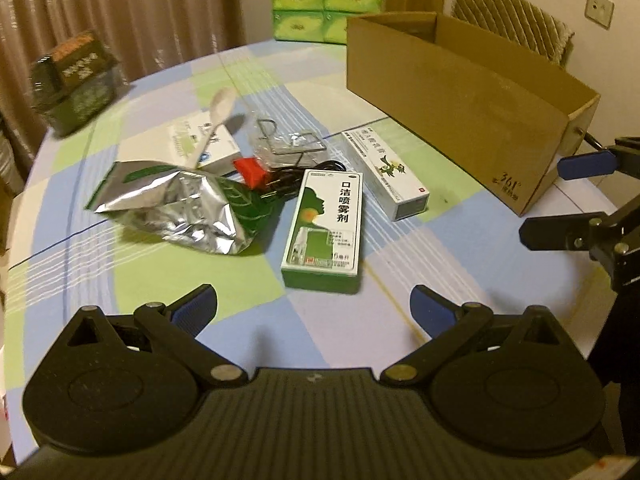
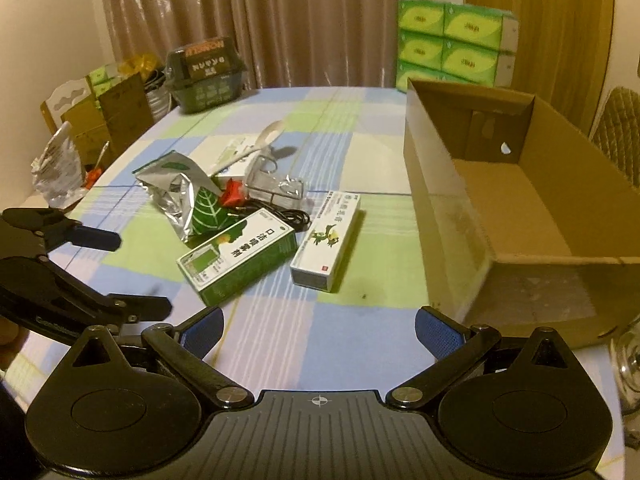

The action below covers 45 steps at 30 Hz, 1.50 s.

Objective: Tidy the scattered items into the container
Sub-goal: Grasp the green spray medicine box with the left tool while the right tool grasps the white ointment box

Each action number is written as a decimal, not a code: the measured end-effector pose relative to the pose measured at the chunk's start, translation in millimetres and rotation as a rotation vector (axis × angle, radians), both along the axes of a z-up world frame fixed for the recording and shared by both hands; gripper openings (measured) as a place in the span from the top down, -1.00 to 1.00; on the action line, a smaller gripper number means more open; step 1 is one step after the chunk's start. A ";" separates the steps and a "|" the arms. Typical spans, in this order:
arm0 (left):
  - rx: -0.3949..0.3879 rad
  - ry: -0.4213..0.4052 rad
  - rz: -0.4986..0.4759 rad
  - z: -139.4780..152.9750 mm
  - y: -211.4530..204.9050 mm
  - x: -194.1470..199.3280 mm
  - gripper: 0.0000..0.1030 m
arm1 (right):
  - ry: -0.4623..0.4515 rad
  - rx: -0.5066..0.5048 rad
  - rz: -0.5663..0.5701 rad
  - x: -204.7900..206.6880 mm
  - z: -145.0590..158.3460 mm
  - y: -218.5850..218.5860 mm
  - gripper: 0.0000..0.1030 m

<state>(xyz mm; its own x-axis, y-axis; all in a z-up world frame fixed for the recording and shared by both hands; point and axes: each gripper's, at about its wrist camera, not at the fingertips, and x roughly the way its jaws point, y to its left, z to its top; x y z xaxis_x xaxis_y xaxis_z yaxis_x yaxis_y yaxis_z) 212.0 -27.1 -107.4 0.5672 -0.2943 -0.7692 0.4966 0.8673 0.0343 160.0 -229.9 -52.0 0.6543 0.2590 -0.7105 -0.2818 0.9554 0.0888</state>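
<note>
Nothing sits in the cardboard box [image 2: 520, 216] yet, so we judge all the tidying still ahead. It stands empty at the right of the table [image 2: 360, 340]. Left of it lie the foil pouch [image 1: 180, 208], green spray box [image 1: 324, 232], white ointment box [image 1: 386, 172], black cable [image 1: 304, 176] and spoon [image 1: 212, 120]. Our left gripper [image 1: 314, 310] and right gripper [image 2: 320, 328] hover near, both spread wide, holding nothing.
</note>
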 end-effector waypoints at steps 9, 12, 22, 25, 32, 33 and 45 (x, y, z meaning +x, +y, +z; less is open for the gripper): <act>-0.015 0.010 -0.086 -26.5 -22.2 50.9 -0.71 | 0.019 0.036 -0.044 36.0 -8.8 5.6 -0.85; -0.008 0.010 -0.105 -36.3 -28.7 62.4 -0.54 | 0.034 0.036 -0.078 44.2 -12.6 3.4 -0.85; -0.036 0.022 -0.109 -51.6 -32.2 72.1 0.01 | 0.083 0.079 -0.116 51.6 -24.4 10.7 -0.79; -0.035 0.022 -0.086 -49.6 -25.8 67.7 0.01 | 0.067 0.067 -0.111 59.2 -28.8 19.5 -0.63; -0.051 0.015 -0.004 -48.8 -11.6 59.4 0.01 | 0.049 0.007 -0.127 103.2 -47.1 39.4 -0.30; -0.047 0.012 -0.004 -49.9 -12.8 58.3 0.01 | 0.049 0.007 -0.127 103.2 -47.1 39.4 -0.24; -0.065 -0.007 0.005 -49.6 -14.3 57.5 0.01 | 0.101 -0.056 -0.105 112.4 -60.4 39.2 0.32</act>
<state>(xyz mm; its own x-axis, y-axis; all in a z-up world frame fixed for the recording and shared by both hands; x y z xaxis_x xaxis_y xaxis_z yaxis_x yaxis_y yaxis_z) 269.5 -41.4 -157.0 0.5744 -0.3409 -0.7442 0.4922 0.8703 -0.0188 272.3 -190.6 -112.3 0.5999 0.1508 -0.7857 -0.1721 0.9834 0.0574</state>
